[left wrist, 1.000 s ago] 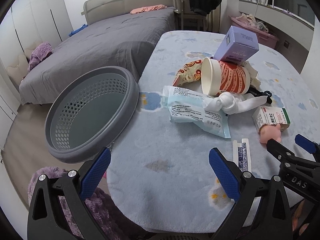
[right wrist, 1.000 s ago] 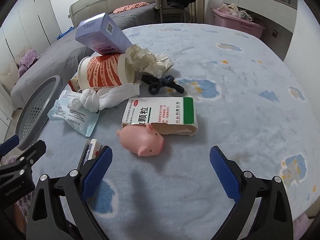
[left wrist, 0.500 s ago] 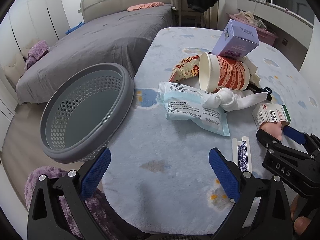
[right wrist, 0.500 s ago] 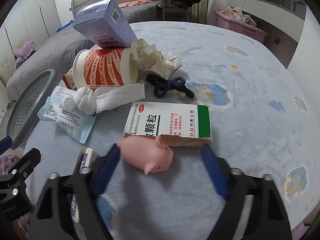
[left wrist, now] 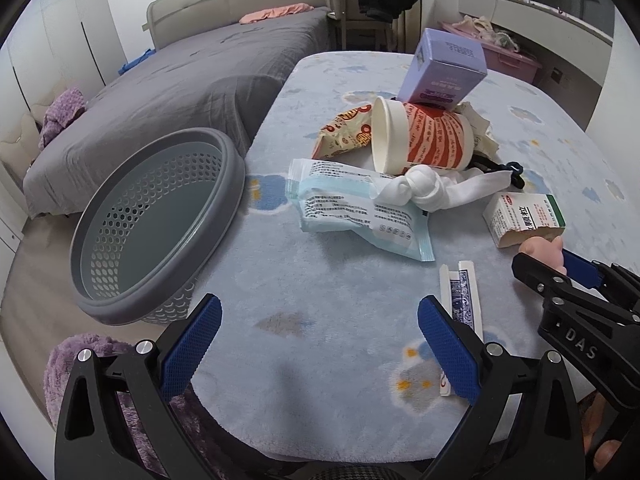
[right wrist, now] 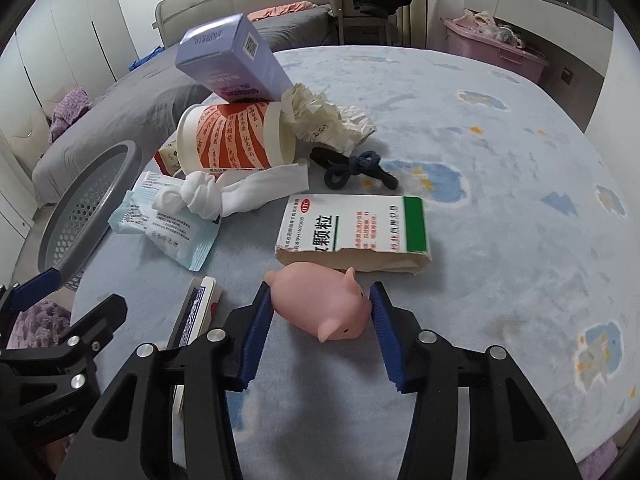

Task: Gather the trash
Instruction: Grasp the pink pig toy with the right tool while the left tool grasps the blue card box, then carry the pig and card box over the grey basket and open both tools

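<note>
A pink pig toy (right wrist: 322, 302) lies on the blue cloth-covered table (right wrist: 500, 208), between the blue pads of my right gripper (right wrist: 318, 300), whose jaws have closed in on its sides. Behind it lie a torn medicine box (right wrist: 356, 228), a knotted white sock (right wrist: 236, 196), a wipes pack (right wrist: 168, 224), a red-and-white paper cup (right wrist: 236, 140), a purple box (right wrist: 232, 64), crumpled paper (right wrist: 328, 120) and a dark hair tie (right wrist: 356, 168). My left gripper (left wrist: 320, 344) is open and empty above the table's near edge. The grey basket (left wrist: 152, 224) hangs off the table's left edge.
A blue-patterned card pack (left wrist: 462, 300) lies just ahead of the left gripper. A snack bag (left wrist: 344, 132) lies behind the cup. A grey bed (left wrist: 168, 80) stands beyond the table on the left, a chair (left wrist: 368, 0) and pink bin (left wrist: 508, 56) at the back.
My right gripper has moved forward around the pink pig and its jaws have narrowed from wide open onto the toy's sides. The left gripper has barely moved.
</note>
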`<action>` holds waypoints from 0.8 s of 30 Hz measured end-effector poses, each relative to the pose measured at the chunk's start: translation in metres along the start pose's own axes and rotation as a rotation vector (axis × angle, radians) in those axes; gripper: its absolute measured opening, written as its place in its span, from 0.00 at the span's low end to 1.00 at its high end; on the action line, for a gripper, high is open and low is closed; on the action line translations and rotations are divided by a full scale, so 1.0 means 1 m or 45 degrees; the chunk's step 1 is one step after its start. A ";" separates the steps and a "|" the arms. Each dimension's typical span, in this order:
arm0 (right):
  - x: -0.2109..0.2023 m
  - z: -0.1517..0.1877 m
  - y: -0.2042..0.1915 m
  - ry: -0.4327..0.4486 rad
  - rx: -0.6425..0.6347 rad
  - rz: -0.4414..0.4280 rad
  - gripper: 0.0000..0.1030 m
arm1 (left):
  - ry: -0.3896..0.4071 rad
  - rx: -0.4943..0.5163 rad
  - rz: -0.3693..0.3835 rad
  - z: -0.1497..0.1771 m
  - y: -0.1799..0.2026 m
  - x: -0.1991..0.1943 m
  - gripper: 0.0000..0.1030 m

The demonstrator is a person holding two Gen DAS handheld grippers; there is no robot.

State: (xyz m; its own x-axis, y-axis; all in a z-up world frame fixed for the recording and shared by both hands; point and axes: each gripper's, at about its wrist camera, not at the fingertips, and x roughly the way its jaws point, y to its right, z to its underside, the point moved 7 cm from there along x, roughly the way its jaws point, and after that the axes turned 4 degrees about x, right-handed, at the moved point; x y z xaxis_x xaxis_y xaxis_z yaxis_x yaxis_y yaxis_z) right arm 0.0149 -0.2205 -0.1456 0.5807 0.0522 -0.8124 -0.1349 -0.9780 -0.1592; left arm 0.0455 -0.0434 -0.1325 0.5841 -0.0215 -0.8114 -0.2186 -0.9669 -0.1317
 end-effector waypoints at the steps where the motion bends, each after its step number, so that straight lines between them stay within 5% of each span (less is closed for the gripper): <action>1: -0.003 0.001 0.002 0.003 0.006 0.001 0.46 | -0.002 0.008 0.004 0.000 0.003 0.000 0.94; 20: -0.030 0.018 0.049 0.039 0.126 0.042 0.46 | -0.082 0.092 0.196 0.012 0.064 0.022 0.92; 24: -0.029 0.019 0.046 0.031 0.129 0.031 0.46 | -0.089 0.119 0.232 0.015 0.071 0.024 0.64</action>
State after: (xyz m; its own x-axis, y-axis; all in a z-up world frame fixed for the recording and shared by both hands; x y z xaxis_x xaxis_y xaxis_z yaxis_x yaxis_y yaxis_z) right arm -0.0239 -0.2634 -0.1400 0.5952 0.0229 -0.8032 -0.2291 -0.9533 -0.1969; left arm 0.0323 -0.1091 -0.1698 0.4731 -0.1730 -0.8638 -0.3894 -0.9206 -0.0289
